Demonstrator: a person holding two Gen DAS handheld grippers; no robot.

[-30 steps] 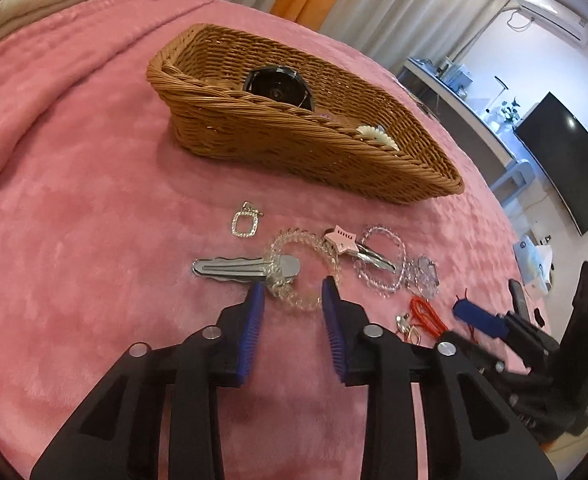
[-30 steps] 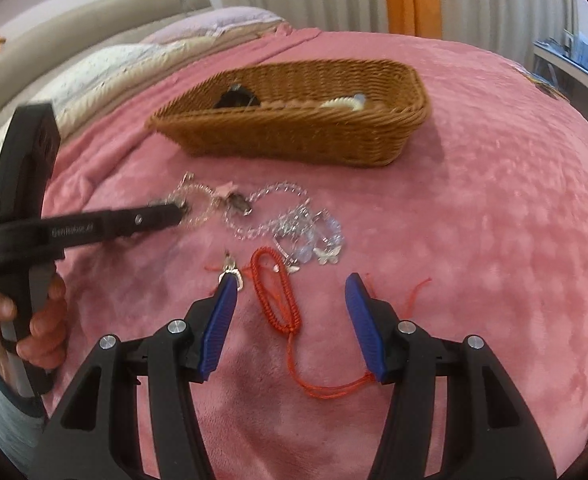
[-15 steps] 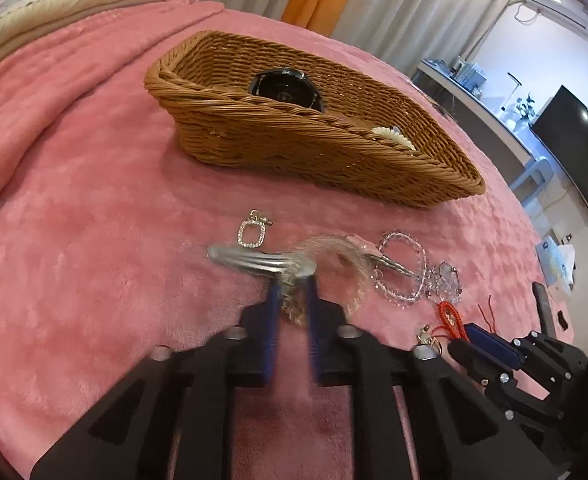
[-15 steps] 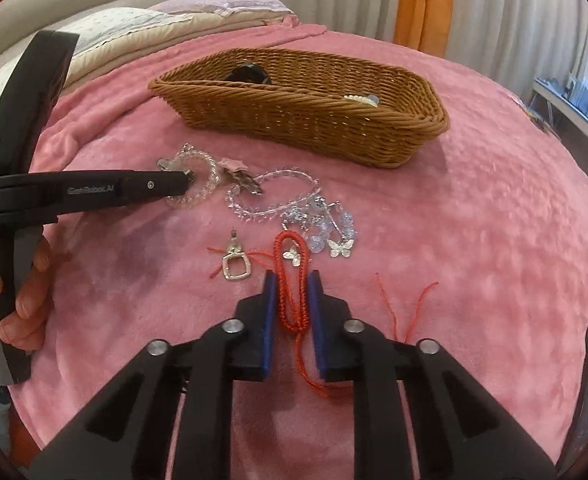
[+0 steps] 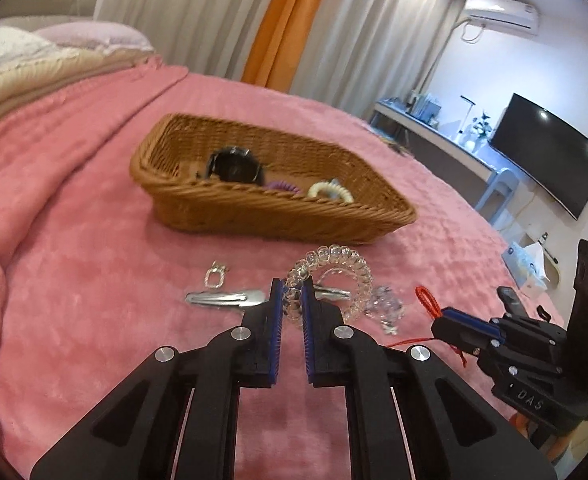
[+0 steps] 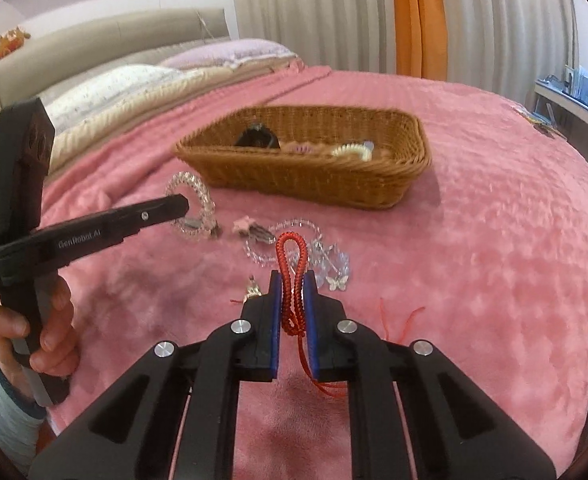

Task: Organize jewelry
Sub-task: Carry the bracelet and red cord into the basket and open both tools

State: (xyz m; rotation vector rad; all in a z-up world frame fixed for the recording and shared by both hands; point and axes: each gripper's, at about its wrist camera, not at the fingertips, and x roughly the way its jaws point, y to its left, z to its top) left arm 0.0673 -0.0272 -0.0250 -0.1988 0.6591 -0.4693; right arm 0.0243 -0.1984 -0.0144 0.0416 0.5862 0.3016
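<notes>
My left gripper (image 5: 292,288) is shut on a clear coil bracelet (image 5: 340,270) and holds it lifted above the pink blanket; it also shows in the right wrist view (image 6: 197,200). My right gripper (image 6: 292,280) is shut on a red cord bracelet (image 6: 291,256), lifted, with its loose red string hanging below. A wicker basket (image 5: 253,216) stands beyond both, holding a black watch (image 5: 235,168), a purple coil tie (image 5: 281,187) and a white coil tie (image 5: 330,191). The basket also shows in the right wrist view (image 6: 306,176).
On the blanket lie a silver hair clip (image 5: 225,298), a small square silver pendant (image 5: 215,276), a pink star clip (image 6: 249,228), a clear bead bracelet (image 6: 289,240), butterfly charms (image 6: 336,276) and a small clasp (image 6: 252,288). Pillows lie at the far left.
Both grippers, shut on their bracelets half a second ago, have lifted them off the blanket. One second ago both were open over the pieces.
</notes>
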